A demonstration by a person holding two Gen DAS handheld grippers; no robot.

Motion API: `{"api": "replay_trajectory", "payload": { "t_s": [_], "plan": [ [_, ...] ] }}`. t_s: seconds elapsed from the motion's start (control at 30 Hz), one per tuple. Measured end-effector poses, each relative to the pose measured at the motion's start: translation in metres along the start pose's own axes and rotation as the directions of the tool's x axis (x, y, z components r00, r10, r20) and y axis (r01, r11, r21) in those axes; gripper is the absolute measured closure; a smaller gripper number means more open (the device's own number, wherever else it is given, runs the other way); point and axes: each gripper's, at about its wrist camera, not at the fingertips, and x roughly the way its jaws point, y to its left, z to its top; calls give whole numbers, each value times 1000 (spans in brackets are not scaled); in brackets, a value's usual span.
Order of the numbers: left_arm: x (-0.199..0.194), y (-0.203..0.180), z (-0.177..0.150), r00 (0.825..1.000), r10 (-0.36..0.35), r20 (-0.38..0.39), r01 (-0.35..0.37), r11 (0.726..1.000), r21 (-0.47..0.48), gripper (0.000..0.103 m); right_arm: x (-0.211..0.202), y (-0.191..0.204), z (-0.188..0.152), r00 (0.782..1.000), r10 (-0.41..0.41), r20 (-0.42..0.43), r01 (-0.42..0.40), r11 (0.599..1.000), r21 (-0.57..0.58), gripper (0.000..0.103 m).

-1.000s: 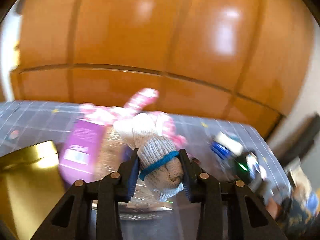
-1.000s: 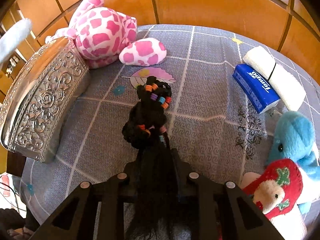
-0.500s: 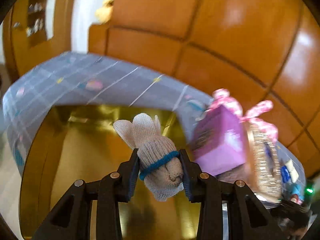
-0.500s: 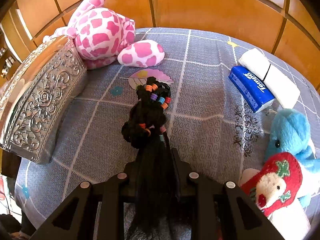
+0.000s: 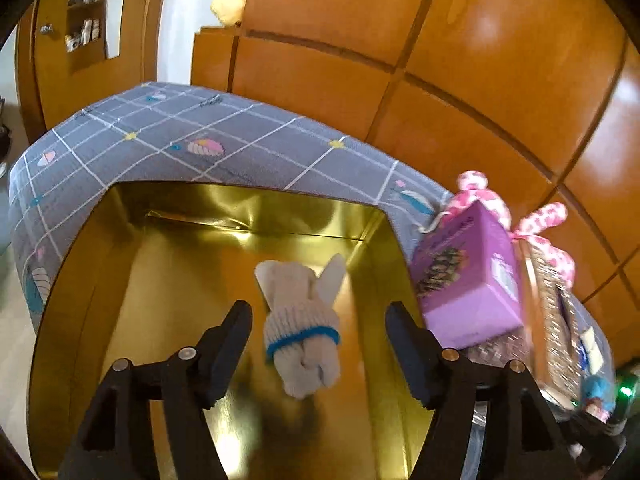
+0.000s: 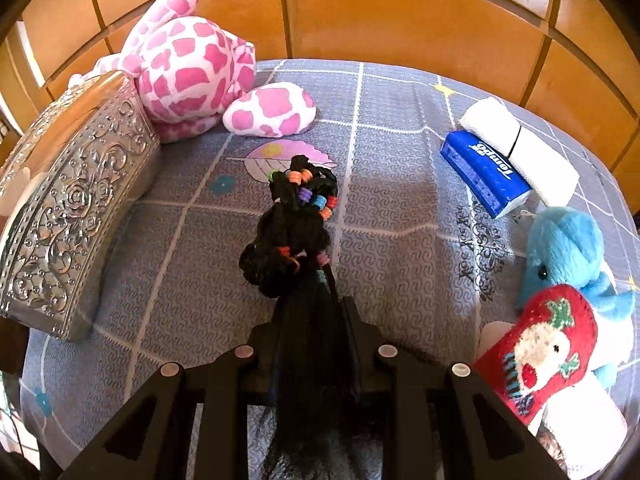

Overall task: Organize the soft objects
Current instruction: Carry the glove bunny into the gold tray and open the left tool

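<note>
1. The left tool (image 5: 318, 322) has just been opened; its jaws stand apart with the rolled glove (image 5: 302, 328) loose between them, touched by neither pad.
2. The glove is seen over the gold box (image 5: 120, 280), which sits at the end of the bed (image 5: 160, 136); whether it has landed cannot be told. This item is judged delivered.
3. The right tool (image 6: 310, 312) is clenched on the black braided hairpiece (image 6: 298, 220), held over the middle of the bed.
4. Left to sort: pink giraffe plush (image 6: 192, 60), blue plush (image 6: 568, 248), red stocking (image 6: 540, 344).
</note>
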Motion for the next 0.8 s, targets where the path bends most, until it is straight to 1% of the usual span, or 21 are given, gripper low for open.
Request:
{"api": "replay_trajectory", "payload": {
  "t_s": [0.07, 0.17, 0.23, 0.4, 0.5, 0.67, 0.8],
  "plan": [
    [-8, -6, -6, 1000, -12, 9, 12, 1000, 28, 33, 0, 1, 1, 1000, -8, 1, 8, 1000, 6, 81],
    [-21, -14, -16, 999, -29, 18, 28, 998, 62, 33, -2, 1, 4, 1000, -6, 3, 6, 999, 39, 87],
    [-27, -19, -22, 999, -45, 12, 44, 996, 74, 32, -7, 2, 5, 1000, 16, 26, -18, 998, 66, 90],
    [-39, -26, -31, 997, -79, 2, 78, 993, 88, 32, -25, 6, 12, 996, 48, 80, -54, 996, 73, 94],
    [-45, -29, -33, 996, -90, 6, 89, 991, 96, 32, -40, 7, 17, 990, 74, 124, -85, 993, 83, 95],
    [-52, -29, -34, 995, -98, 17, 96, 991, 95, 32, -63, 10, 24, 977, 89, 193, -110, 989, 100, 96],
    [-57, -30, -35, 995, -97, 25, 94, 990, 102, 32, -82, 10, 30, 961, 118, 249, -151, 982, 115, 96]
  ]
}}
